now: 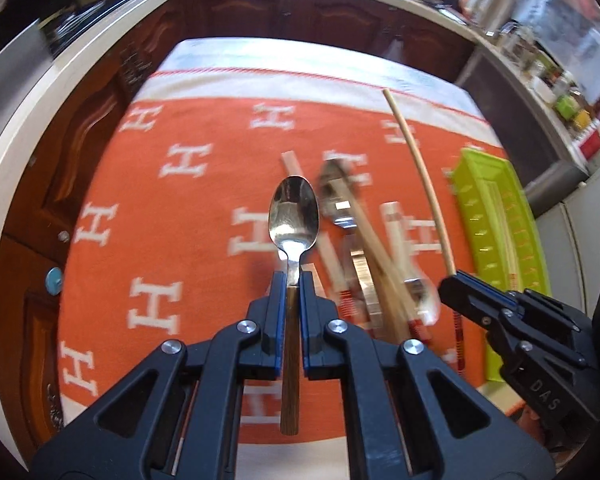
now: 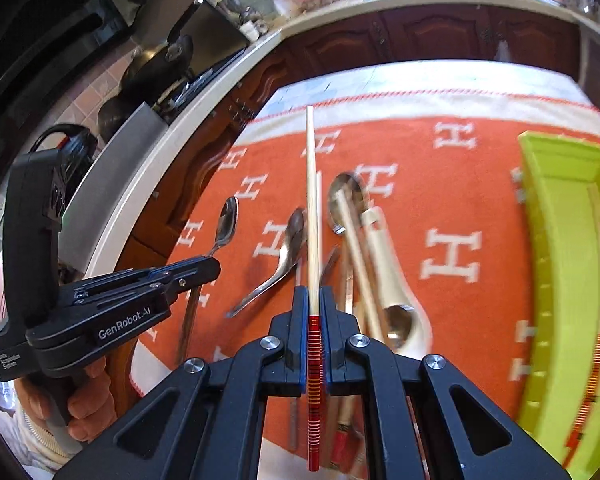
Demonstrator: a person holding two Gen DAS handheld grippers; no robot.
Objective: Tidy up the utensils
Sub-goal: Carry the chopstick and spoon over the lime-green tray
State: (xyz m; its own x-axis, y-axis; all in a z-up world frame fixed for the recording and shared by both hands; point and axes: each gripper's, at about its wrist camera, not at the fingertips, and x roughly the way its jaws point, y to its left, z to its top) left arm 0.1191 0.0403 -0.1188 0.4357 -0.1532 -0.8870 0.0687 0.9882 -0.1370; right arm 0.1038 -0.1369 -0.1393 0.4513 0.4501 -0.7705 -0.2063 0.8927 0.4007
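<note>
**Two grippers, each clamped on one utensil above the orange cloth**

Left wrist view: the loose pile of utensils [image 1: 364, 256] was motion-blurred, its pieces hard to separate; the left gripper [image 1: 293, 280] clenched a spoon [image 1: 294, 216] by its neck, bowl forward; the green tray [image 1: 500, 236] lay at right.

Right wrist view: the tray's far side was cut off; the right gripper [image 2: 313, 300] pinched a chopstick [image 2: 311, 200] near its red-banded end, above the pile.

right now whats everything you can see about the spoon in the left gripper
The spoon has a shiny metal bowl and neck and a brown, wood-look handle. The left gripper is shut on it where the neck meets the handle, bowl pointing away from the camera, hollow side facing it, handle running back between the fingers. It is lifted above the orange cloth, left of the utensil pile. Only the pads touch it.
</note>
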